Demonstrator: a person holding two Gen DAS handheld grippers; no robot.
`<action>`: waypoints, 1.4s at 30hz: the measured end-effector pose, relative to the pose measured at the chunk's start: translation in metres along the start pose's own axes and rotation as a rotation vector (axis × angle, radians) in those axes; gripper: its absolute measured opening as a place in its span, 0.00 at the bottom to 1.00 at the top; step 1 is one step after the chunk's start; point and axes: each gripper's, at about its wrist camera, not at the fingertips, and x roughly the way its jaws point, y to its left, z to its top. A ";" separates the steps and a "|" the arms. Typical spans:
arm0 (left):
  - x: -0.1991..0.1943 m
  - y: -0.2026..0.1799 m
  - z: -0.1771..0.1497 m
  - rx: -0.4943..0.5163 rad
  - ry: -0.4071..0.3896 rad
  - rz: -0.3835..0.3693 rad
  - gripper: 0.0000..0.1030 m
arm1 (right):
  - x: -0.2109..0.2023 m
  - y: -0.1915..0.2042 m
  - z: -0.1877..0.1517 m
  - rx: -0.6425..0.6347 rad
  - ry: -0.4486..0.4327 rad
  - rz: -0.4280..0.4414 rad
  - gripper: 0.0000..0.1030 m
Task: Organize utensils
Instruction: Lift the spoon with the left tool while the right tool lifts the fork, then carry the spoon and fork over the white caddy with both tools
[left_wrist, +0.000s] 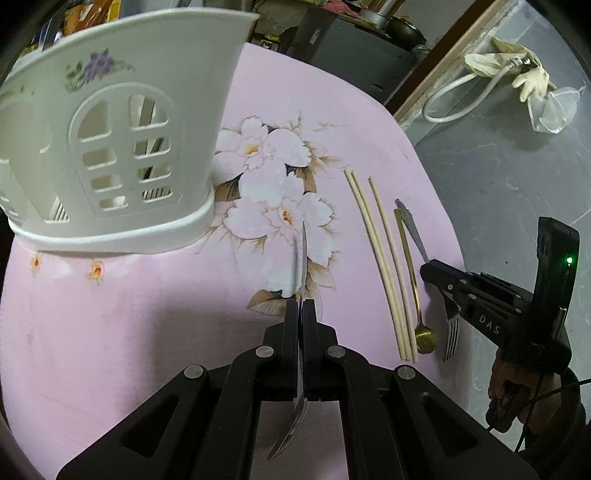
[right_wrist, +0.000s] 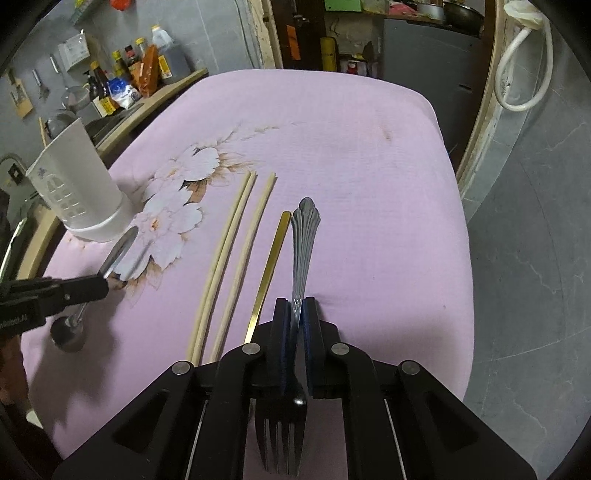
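A white perforated utensil holder (left_wrist: 110, 147) stands on the pink flowered cloth (left_wrist: 147, 314), also seen far left in the right wrist view (right_wrist: 79, 188). My left gripper (left_wrist: 300, 306) is shut on a silver spoon (left_wrist: 303, 258), held above the cloth to the right of the holder; it shows in the right wrist view (right_wrist: 66, 291) with the spoon (right_wrist: 118, 254). My right gripper (right_wrist: 295, 306) is shut on a silver fork (right_wrist: 304, 236), also seen in the left wrist view (left_wrist: 452, 332). Three chopsticks (right_wrist: 229, 258) and a gold spoon (right_wrist: 267, 273) lie left of the fork.
The cloth-covered table ends at a grey tiled floor (right_wrist: 535, 258) on the right. A shelf with bottles and packets (right_wrist: 122, 85) stands behind the holder. A white hose and rubber gloves (left_wrist: 517, 74) hang on the wall at the far right.
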 end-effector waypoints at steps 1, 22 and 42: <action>-0.001 0.001 -0.001 -0.002 -0.002 -0.001 0.00 | 0.001 0.001 0.001 -0.003 0.004 -0.012 0.04; -0.088 -0.014 0.008 0.024 -0.380 -0.120 0.00 | -0.084 0.021 0.005 0.006 -0.488 0.028 0.03; -0.202 0.063 0.083 -0.121 -0.733 -0.174 0.00 | -0.152 0.076 0.085 -0.089 -0.729 0.164 0.03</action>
